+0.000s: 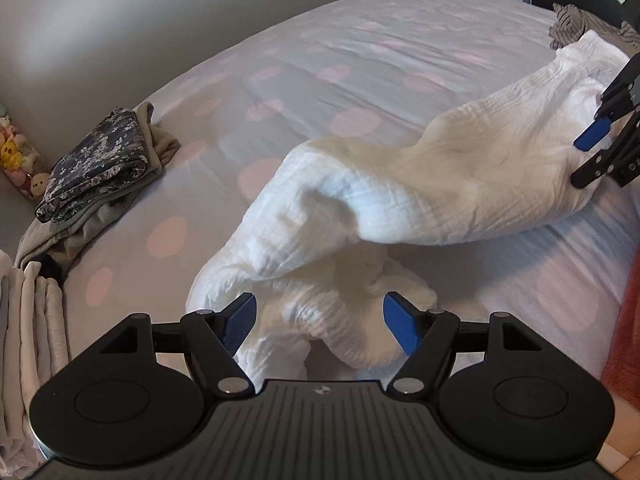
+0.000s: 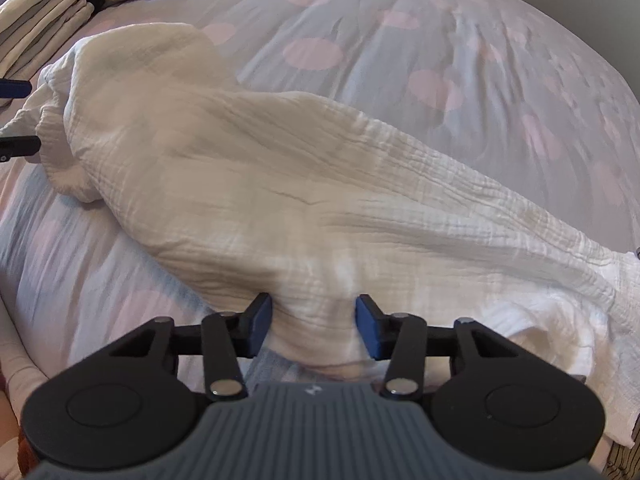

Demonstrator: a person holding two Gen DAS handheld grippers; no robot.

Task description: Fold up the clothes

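Note:
A white crinkled garment (image 1: 400, 196) lies stretched and rumpled across the bed; it also fills the right wrist view (image 2: 280, 184). My left gripper (image 1: 320, 326) is open, its blue pads either side of a bunched end of the garment. My right gripper (image 2: 314, 326) has its jaws apart with a fold of the garment between the pads, touching or nearly touching them. The right gripper also shows at the right edge of the left wrist view (image 1: 596, 148), over the garment's other end. The left gripper's fingers (image 2: 16, 88) show at the left edge of the right wrist view.
The bed has a grey cover with pink dots (image 1: 340, 60). A folded dark floral garment on a beige one (image 1: 96, 160) lies at the left. Folded pale cloths (image 1: 28, 320) sit at the near left. A striped garment (image 1: 576, 24) lies far right. Plush toys (image 1: 16, 156) stand by the wall.

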